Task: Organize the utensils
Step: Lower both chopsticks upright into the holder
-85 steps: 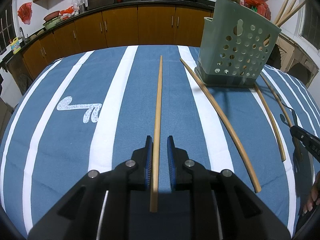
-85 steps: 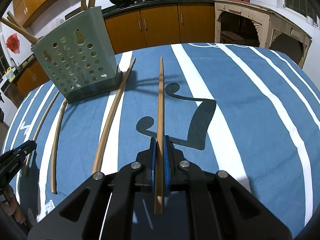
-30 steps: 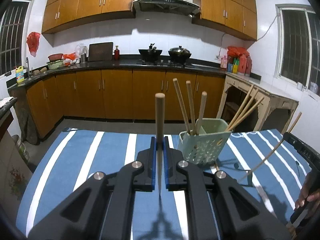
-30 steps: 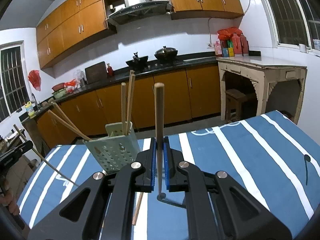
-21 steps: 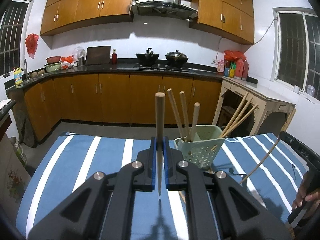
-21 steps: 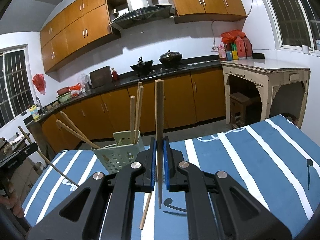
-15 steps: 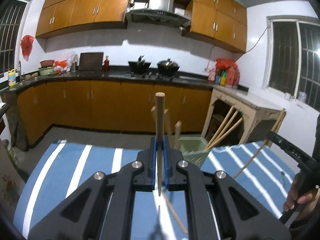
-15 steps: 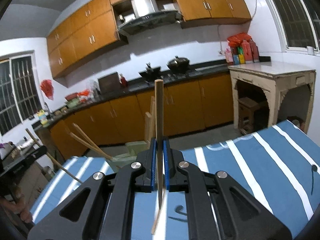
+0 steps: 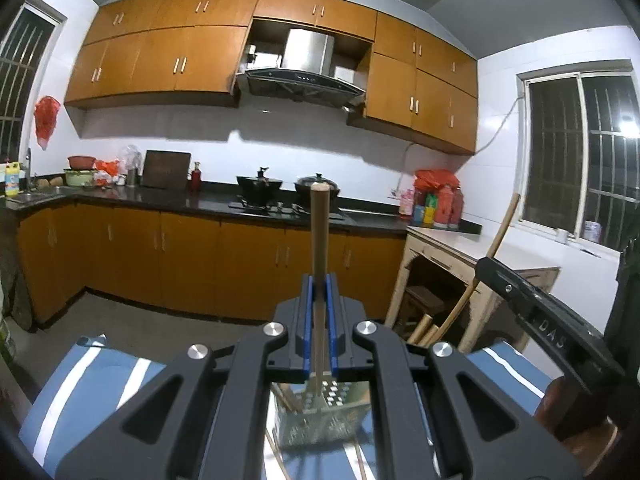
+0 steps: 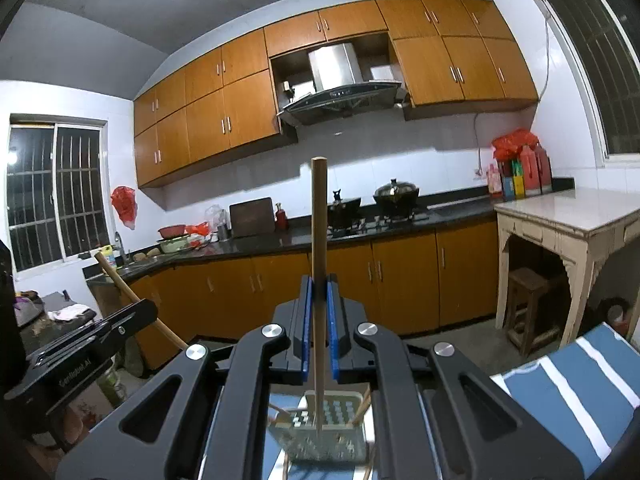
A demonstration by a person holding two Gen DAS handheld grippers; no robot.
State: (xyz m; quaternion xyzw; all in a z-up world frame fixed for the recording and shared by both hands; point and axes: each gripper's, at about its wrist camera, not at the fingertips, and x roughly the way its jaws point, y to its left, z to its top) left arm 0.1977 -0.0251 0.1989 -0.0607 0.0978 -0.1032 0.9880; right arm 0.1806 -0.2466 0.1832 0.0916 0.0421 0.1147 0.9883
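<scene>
Both grippers up, each pinching a chopstick.
L gripper [image 9: 319,300] is clamped on a chopstick [image 9: 320,248] standing upright; R gripper [image 10: 319,300] is clamped on its own stick [image 10: 319,240], also upright. I see the green holder [image 10: 328,432] w/ more sticks below, on the striped cloth [image 10: 568,384]. R gripper shows at right in L view, its stick tilted.

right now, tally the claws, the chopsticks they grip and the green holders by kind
chopsticks in a claw: 2, left chopstick and right chopstick
claws: 2, left claw and right claw
green holder: 1
total: 5
</scene>
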